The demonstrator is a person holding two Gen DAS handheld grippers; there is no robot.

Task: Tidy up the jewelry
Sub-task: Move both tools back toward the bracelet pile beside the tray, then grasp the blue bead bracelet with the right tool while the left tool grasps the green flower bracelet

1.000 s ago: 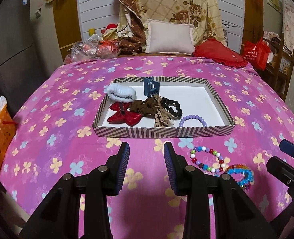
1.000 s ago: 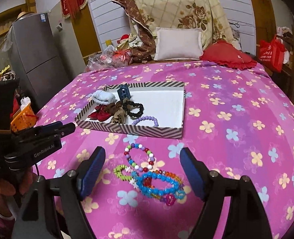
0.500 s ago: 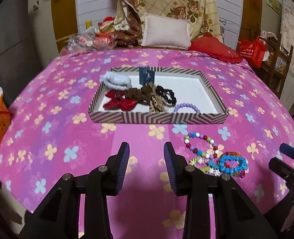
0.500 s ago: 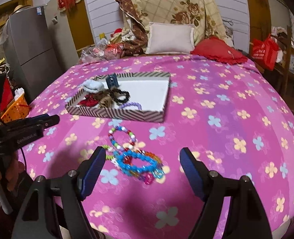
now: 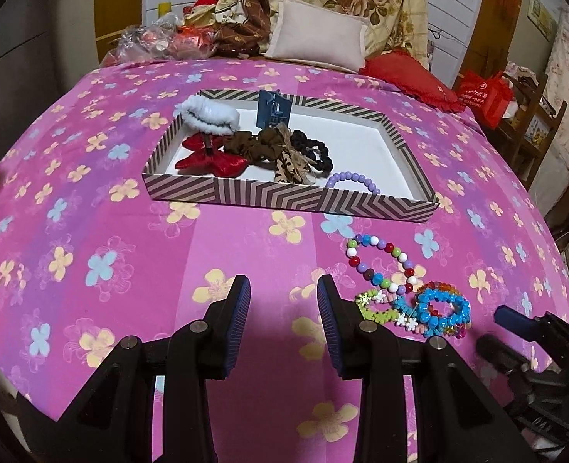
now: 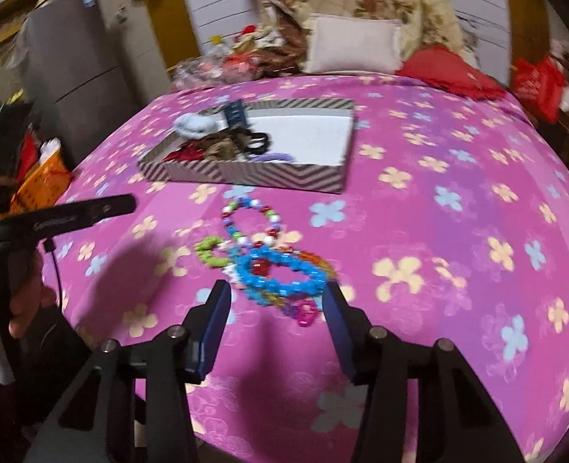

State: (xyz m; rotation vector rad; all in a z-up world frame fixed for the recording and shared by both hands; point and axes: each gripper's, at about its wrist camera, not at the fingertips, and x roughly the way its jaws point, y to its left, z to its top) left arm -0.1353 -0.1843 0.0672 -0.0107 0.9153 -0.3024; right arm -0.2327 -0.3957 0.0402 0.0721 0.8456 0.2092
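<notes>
A pile of bracelets lies on the pink flowered bedspread in front of a striped tray [image 5: 284, 196]: a multicoloured bead bracelet [image 5: 381, 266], a green one [image 5: 377, 310] and a chunky blue one [image 5: 442, 308]. My right gripper [image 6: 276, 289] hangs low over the pile with the blue bracelet [image 6: 280, 274] between its tips. Its jaws are closing, and the pads stand just clear of the beads. My left gripper [image 5: 283, 289] is open over bare bedspread, left of the pile. The tray holds a purple bead bracelet [image 5: 354, 179], scrunchies, a red bow [image 5: 211, 160] and a blue clip [image 5: 273, 110].
A pale pillow [image 5: 319, 40] and red cushion [image 5: 408, 77] lie at the bed's far end, with bagged clutter [image 5: 157, 38] beside them. A grey fridge [image 6: 80, 58] and orange basket [image 6: 37, 181] stand off the left edge. A red bag [image 5: 481, 96] and wooden shelf sit right.
Both grippers have sunk toward the bedspread. The right one's jaws have narrowed and now flank the blue bracelet. The left one's jaws keep the same gap.
</notes>
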